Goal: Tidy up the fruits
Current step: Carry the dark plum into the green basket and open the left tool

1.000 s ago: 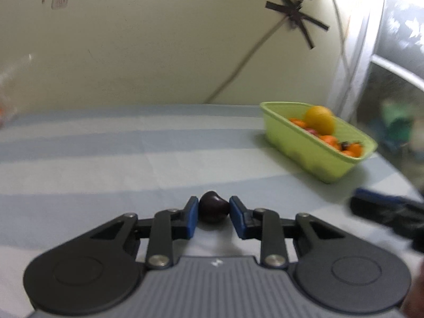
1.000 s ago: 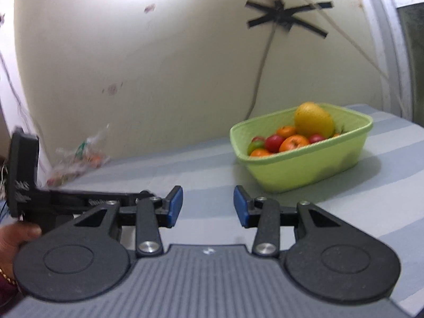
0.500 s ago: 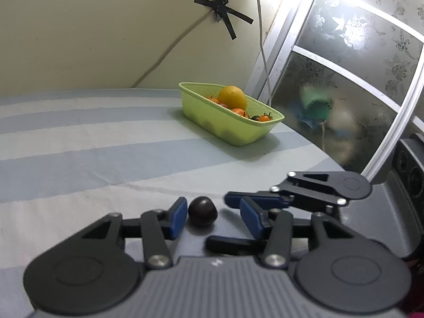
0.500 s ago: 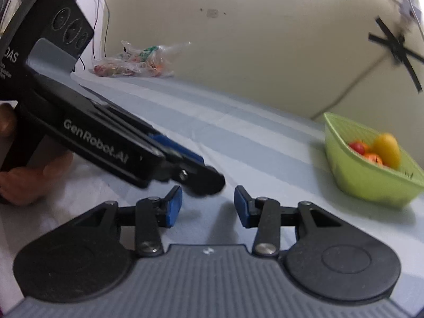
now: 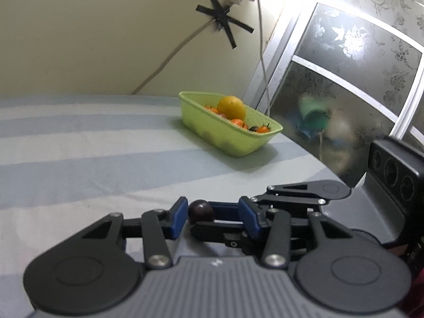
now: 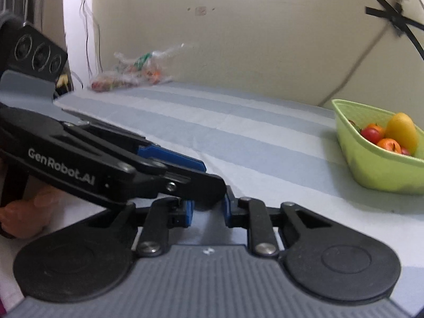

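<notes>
Closest in, your left gripper (image 5: 214, 216) had its blue pads spread with a wide gap, and the jaws were closing. The dark fruit (image 5: 201, 210) sat inside that gap, hard up against the left pad and well clear of the other one. Into the same gap, from the right, came the fingers of your right gripper (image 6: 208, 209), turned so that one lay above the other. They were drawn together at the fruit and appeared to pinch it top and bottom. From the right wrist view you could not confirm this, because the tip of the left gripper's finger hid whatever lay between the jaws. The fruit was round, so no long axis mattered. What mattered was that it lay at the right gripper's tips, low over the striped cloth (image 5: 106, 159). Farther off, well apart and ahead to the right, stood the green basket (image 5: 238, 143), already holding orange and red fruit. Your right hand was on the basket's side, so I judge the carry was better made with it.
</notes>
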`<state>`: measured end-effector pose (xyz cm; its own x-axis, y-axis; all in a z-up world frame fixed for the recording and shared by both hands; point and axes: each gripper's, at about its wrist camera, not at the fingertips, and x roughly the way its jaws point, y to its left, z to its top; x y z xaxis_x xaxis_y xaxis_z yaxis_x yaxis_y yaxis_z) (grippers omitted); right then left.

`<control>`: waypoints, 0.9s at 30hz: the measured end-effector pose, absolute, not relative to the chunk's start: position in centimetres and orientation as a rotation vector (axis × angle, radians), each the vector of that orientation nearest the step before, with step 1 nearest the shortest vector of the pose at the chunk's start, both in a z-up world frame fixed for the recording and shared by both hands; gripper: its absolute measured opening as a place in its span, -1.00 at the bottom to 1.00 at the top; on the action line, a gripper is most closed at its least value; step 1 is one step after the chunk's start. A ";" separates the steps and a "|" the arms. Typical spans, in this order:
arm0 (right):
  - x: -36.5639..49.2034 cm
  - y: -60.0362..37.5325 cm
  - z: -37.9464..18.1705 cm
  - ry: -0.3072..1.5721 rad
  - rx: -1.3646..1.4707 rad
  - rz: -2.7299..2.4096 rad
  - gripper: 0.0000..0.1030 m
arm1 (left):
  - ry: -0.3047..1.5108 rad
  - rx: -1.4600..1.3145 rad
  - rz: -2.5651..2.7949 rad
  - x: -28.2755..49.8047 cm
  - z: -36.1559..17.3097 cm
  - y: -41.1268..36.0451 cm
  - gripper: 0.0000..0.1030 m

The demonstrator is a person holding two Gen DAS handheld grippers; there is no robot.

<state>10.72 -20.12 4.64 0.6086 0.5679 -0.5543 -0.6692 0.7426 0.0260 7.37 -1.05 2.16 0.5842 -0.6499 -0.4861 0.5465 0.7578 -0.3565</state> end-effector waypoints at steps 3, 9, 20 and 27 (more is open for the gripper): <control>10.6 -21.1 5.1 0.526 -0.139 0.690 -0.52 | 0.609 -0.146 -0.708 7.9 3.3 -2.4 -0.17; 10.9 -23.6 6.7 0.373 -0.117 0.545 -0.52 | 0.533 -0.075 -0.749 10.7 6.4 -7.2 -0.16; 18.3 -28.9 7.5 0.260 -0.036 0.211 -0.32 | 0.514 -0.133 -0.581 17.3 7.9 -13.0 0.11; 18.6 -32.5 7.8 0.285 0.114 0.160 -0.22 | 0.540 -0.208 -0.472 16.8 6.2 -9.4 0.11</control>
<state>18.61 -32.49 7.77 0.9470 0.1730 -0.2707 -0.1407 0.9808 0.1347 16.85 -9.43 6.23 0.7543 -0.4832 -0.4445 0.3761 0.8729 -0.3108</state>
